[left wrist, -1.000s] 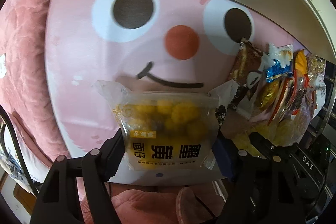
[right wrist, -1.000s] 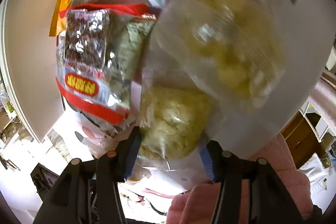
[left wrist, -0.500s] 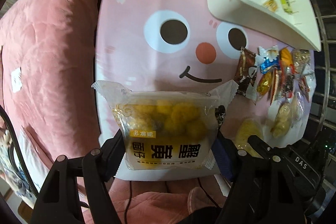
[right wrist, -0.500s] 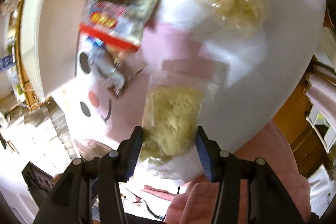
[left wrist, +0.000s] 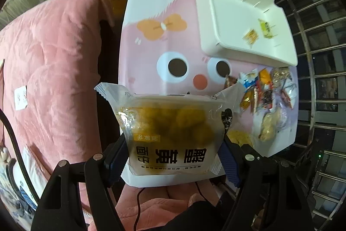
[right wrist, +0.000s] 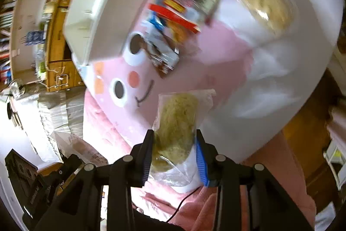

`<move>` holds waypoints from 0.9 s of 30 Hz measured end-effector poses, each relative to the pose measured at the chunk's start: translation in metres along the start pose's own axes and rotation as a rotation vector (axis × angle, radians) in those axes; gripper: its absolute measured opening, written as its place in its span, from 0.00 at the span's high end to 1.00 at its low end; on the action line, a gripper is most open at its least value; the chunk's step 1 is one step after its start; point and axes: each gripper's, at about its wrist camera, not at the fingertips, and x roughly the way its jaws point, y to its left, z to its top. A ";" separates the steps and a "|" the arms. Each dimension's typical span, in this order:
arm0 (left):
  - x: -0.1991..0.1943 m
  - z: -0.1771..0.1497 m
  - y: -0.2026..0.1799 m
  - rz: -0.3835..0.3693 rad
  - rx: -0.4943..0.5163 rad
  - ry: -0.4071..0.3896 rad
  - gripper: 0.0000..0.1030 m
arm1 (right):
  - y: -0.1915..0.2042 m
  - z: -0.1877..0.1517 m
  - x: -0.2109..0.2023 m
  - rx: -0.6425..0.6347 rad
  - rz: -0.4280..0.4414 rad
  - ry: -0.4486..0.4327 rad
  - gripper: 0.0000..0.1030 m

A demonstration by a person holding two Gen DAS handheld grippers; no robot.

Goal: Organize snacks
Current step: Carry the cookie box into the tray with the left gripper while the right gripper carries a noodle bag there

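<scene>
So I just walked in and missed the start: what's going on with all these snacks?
A person is sorting snacks with a gripper in each hand. The left gripper holds a clear packet of yellow puffed balls above the pink cartoon-face table. The right gripper is closing on a clear bag of pale shredded snack. A white plastic tray holds two small wrapped sweets; a pile of mixed packets waits beside it.
</scene>
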 end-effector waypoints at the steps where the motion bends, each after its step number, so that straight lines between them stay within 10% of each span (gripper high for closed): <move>1: -0.006 0.001 -0.001 -0.005 0.010 -0.014 0.28 | 0.004 0.000 -0.004 -0.017 0.006 -0.016 0.65; 27: -0.040 0.078 -0.123 -0.073 0.210 -0.180 0.27 | 0.070 0.102 -0.093 -0.371 0.070 -0.322 0.65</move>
